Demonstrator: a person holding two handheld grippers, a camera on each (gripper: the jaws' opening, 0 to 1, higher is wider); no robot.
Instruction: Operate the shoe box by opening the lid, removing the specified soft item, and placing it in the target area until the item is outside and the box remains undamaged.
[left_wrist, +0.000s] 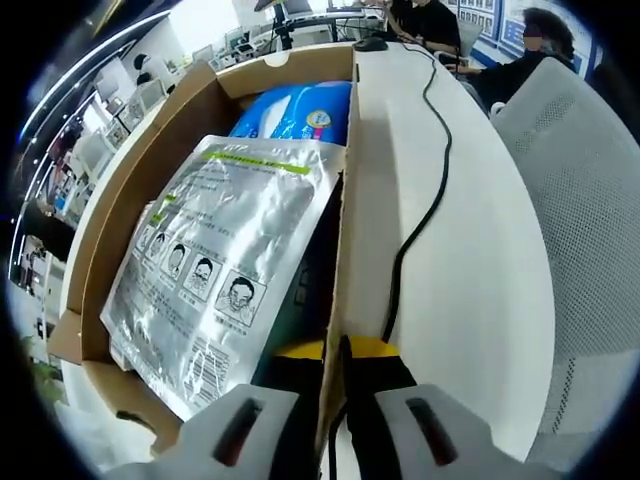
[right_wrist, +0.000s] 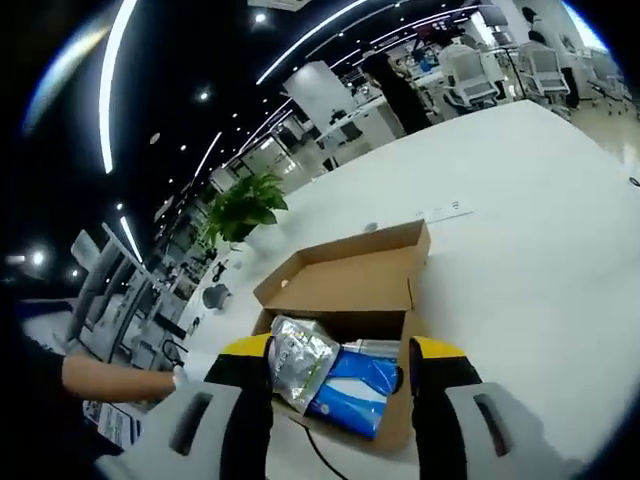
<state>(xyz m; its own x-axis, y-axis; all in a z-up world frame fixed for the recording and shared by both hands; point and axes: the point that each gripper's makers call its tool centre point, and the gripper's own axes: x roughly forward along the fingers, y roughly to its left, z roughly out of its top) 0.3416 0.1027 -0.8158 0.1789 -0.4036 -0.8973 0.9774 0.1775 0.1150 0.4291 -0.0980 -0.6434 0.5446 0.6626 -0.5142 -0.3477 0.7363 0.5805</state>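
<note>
The left gripper view sat close over the open box (left_wrist: 100, 250): a silver pouch (left_wrist: 215, 260) printed with mask diagrams lay on a blue pack (left_wrist: 295, 110), and a black cable (left_wrist: 425, 190) ran along the white table (left_wrist: 480, 280). The left tool (left_wrist: 338, 370) was clamped on the box's near wall. The right gripper view stood farther back, showing the whole box (right_wrist: 345, 280) with its lid (right_wrist: 350, 265) raised, a plant (right_wrist: 245, 205) beyond, and a person's hand (right_wrist: 178, 378) at the left. The right tool (right_wrist: 340, 375) hung apart above the pouch (right_wrist: 300, 360) and pack (right_wrist: 350, 385), touching neither.
</note>
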